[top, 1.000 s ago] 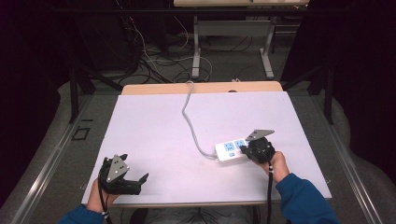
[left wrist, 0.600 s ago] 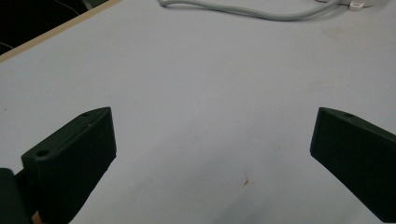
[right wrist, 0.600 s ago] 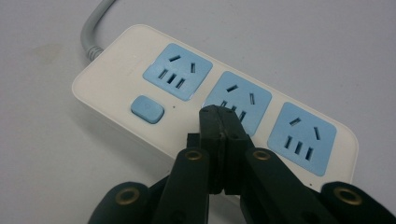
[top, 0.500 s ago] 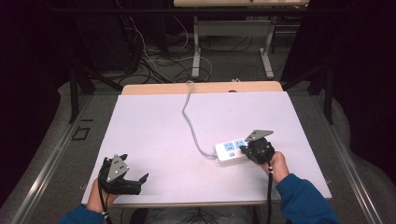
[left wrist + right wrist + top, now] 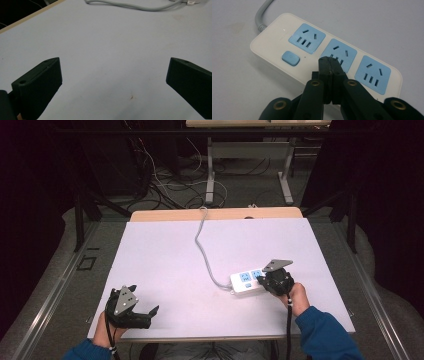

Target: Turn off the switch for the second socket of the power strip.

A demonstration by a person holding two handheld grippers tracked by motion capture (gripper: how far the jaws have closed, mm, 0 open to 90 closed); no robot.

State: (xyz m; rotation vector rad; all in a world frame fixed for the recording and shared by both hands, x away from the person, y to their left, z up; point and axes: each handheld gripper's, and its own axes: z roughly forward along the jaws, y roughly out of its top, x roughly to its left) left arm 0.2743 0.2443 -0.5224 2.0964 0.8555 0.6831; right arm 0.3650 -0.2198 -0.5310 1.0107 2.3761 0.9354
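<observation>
While the right gripper hangs over the power strip, its jaws are pressed tight together and hold nothing. The tip sits above the middle socket — the blue button is a little way off, toward the end where the cord comes out. The strip lies long-ways across the table, on the right side. The left gripper is far from it, jaws wide open and empty — the right one is much nearer.

One white power strip lies on the table. On it are three blue sockets and one blue switch. One grey cord leaves the strip.
</observation>
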